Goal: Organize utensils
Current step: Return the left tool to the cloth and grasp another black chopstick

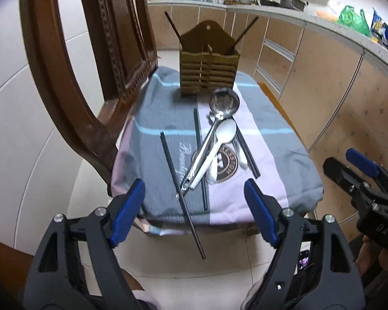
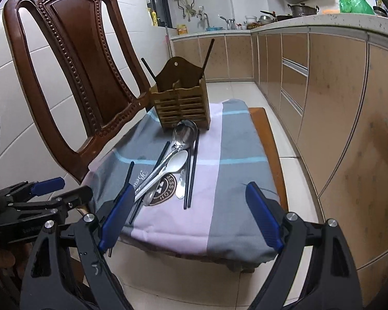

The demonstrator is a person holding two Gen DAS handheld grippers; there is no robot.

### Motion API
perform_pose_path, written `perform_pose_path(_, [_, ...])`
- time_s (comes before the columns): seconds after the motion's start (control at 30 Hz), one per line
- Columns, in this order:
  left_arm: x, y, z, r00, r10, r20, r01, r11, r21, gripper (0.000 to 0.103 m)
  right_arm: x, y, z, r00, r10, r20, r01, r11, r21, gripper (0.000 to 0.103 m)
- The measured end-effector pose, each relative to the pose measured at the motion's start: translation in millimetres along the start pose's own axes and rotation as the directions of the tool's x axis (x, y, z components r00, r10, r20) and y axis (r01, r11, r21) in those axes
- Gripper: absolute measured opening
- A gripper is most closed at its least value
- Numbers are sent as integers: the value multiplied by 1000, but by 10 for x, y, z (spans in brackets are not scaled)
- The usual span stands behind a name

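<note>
A wooden utensil holder [image 1: 209, 71] [image 2: 180, 106] stands at the far end of a cloth-covered chair seat [image 1: 284, 155] [image 2: 235, 160], with two black chopsticks in it. In front of it lie a steel ladle [image 1: 223, 102] [image 2: 185, 131], a white plastic spoon [image 1: 225, 134] [image 2: 177, 161], smaller steel spoons and several black chopsticks [image 1: 182, 193] [image 2: 191, 173]. One chopstick overhangs the near seat edge. My left gripper [image 1: 194, 211] is open and empty at the near edge. My right gripper [image 2: 191, 217] is open and empty, to the right of the left one.
The chair's carved wooden back [image 1: 111, 51] [image 2: 72, 77] rises on the left. Kitchen cabinets [image 1: 336, 77] [image 2: 336, 98] and a counter with pots and green bags run along the right. Tiled floor [image 1: 168, 263] lies below the seat.
</note>
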State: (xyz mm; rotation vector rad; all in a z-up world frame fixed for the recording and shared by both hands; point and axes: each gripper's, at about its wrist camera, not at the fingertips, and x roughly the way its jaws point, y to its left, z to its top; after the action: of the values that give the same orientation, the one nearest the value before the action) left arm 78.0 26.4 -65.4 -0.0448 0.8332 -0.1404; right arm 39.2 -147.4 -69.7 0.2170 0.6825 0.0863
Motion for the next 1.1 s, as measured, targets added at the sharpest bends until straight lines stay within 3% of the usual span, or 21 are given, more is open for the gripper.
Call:
perform_pose_path(0.33, [73,80,5,1000,19,-12,-19,1000,-21,77,44,-61,31,1000,2,-2,-2,1000,7,85])
perform_pose_path(0.5, [250,96,144,997,67,-40,-67,998,-7,70,66,-56,56,1000,19,-3,-19,1000,7,85])
perform_pose_path(0.6, [495,170,306,993,84,-81,-86,996,-26,56,110,-62,67,1000,26,-11,-26,1000,5,85])
perform_pose_path(0.73, [1043,315,527,978,60,-198,-79,993,-86,46,195,-87,58,999,32,-35,-32,999,5,85])
perform_pose_path(0.93, [1714,496,707,949,54,-310,-108,982,-158,34,299,-139,48,997,42,-59,-42,999,3,85])
perform_pose_path(1.1, [1986,526,784,939,88,-333,-147,976,-158,30,392,-182,49,996,41,-79,-41,999,2,84])
